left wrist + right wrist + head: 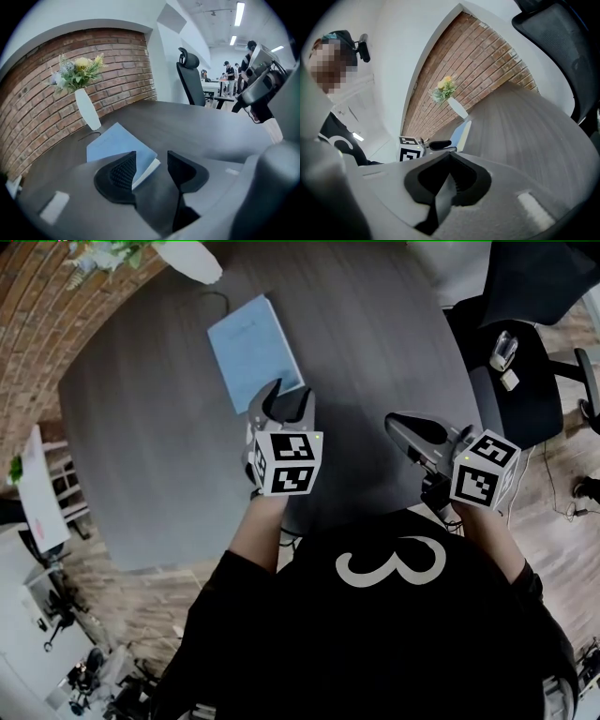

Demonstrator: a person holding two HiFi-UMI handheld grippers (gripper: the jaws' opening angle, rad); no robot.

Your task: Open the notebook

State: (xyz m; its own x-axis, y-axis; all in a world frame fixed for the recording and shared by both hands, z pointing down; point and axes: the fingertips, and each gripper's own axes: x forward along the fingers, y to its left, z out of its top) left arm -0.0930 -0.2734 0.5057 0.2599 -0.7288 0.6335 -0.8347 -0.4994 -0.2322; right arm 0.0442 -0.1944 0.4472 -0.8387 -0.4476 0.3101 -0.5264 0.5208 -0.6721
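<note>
A closed light-blue notebook (255, 351) lies flat on the dark round table (141, 427), past the middle. My left gripper (286, 399) hovers at the notebook's near corner with its jaws wide apart. In the left gripper view the notebook (117, 143) has its near corner and white page edge showing in the gap of the left gripper (151, 164); the pads do not press it. My right gripper (398, 425) is off to the right over bare table, well away from the notebook. In its own view the right gripper (450, 157) has its pads together, holding nothing.
A white vase with flowers (192, 259) stands at the table's far edge by the brick wall, just behind the notebook; a thin cable (89, 136) lies beside it. A black office chair (511, 362) stands to the right of the table.
</note>
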